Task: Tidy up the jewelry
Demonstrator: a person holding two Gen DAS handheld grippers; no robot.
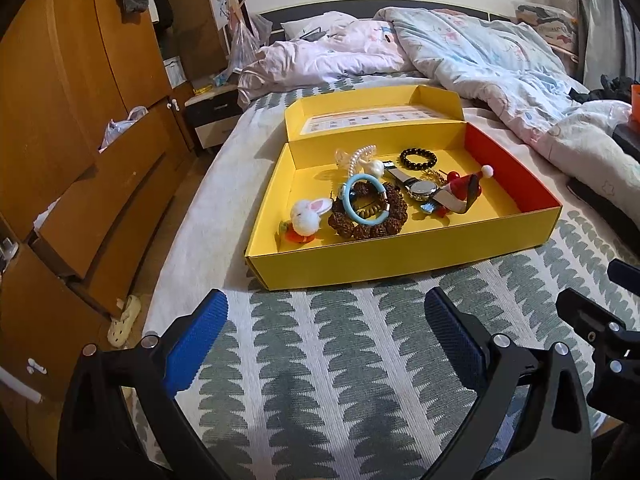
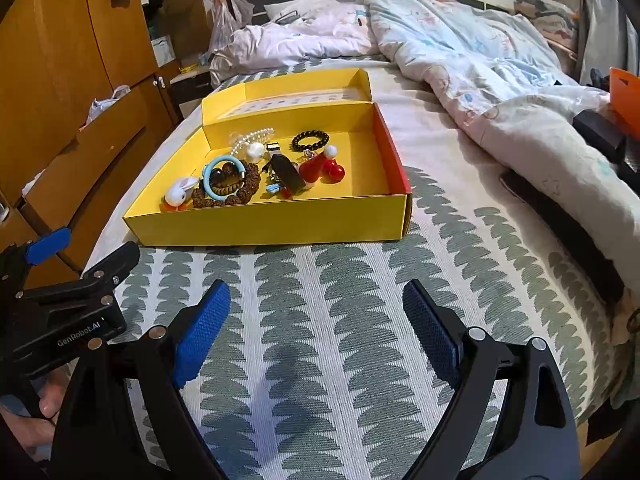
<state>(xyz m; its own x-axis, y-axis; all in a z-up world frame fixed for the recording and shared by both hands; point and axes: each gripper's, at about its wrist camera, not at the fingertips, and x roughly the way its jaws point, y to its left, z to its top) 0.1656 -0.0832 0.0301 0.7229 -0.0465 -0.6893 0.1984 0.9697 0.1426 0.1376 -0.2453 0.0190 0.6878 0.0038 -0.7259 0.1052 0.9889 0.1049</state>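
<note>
You hold the left gripper (image 1: 326,320) wide open over the bedcover with the grey-green leaf pattern (image 1: 340,360). Its two blue ribbed pads (image 1: 196,344) stand well apart and nothing is between them; they touch no object. The right gripper (image 2: 316,316) is the same: its jaws are spread wide, the blue pads (image 2: 200,336) are empty, and only the patterned cover shows between them. In the right wrist view you see part of the left gripper at the near left, with your fingers (image 2: 48,400) on its handle.

The jewelry lies farther away, inside the shallow yellow cardboard box with one red inner wall (image 1: 400,256), which sits on the bed beyond both grippers. Its lid is folded back at the far side. In the box, at the near left, is a small white plush rabbit clip (image 1: 306,216). Just right of it a light blue bangle (image 1: 366,200) rests on top of a brown bracelet of rough seed beads (image 1: 368,220). Behind them is a white pearl hair clip (image 1: 360,160). A black bead bracelet (image 1: 418,159) lies at the far side, and a silver wristwatch (image 1: 420,190) lies near the middle. Right of the watch is a small red Santa hat clip (image 1: 464,190).

A crumpled pale blanket (image 1: 480,52) covers the far right of the bed.
</note>
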